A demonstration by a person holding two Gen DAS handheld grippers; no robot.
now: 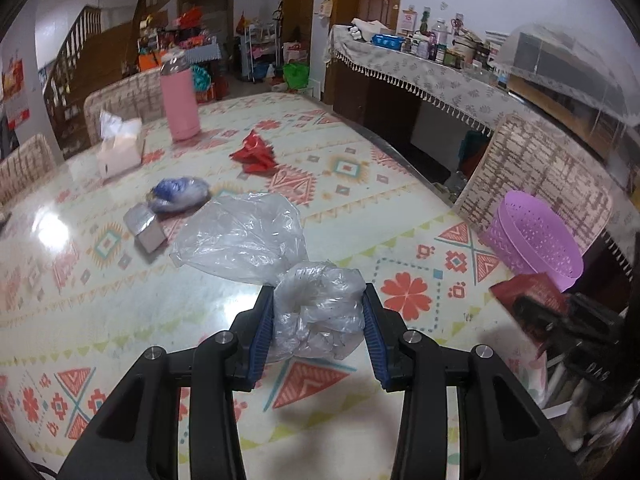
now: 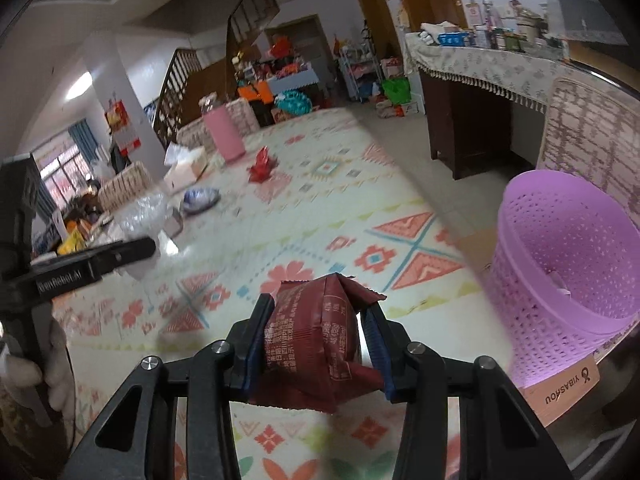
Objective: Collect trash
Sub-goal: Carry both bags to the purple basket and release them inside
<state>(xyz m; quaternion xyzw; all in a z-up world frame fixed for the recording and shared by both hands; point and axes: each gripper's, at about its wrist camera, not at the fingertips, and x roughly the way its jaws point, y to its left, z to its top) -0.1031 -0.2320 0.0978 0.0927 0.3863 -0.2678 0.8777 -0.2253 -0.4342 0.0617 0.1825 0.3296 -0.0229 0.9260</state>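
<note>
My left gripper [image 1: 319, 312] is shut on the bunched end of a clear plastic bag [image 1: 244, 236], whose loose part trails over the patterned table [image 1: 140, 320]. My right gripper [image 2: 320, 320] is shut on a dark red snack packet [image 2: 308, 332], held above the table. A purple perforated basket [image 2: 568, 276] stands to its right at the table's edge, also seen from the left wrist as the purple basket [image 1: 536, 236]. More trash lies farther back: a crumpled red wrapper [image 1: 254, 154], a blue and white crumple [image 1: 180, 194] and a small grey packet [image 1: 146, 228].
A pink bottle [image 1: 180, 100] and a tissue box [image 1: 120, 148] stand at the table's far end. A woven chair back [image 1: 540, 172] rises behind the basket. A wooden board [image 2: 560, 392] lies under the basket. A hand [image 2: 56, 360] holds the left gripper's handle.
</note>
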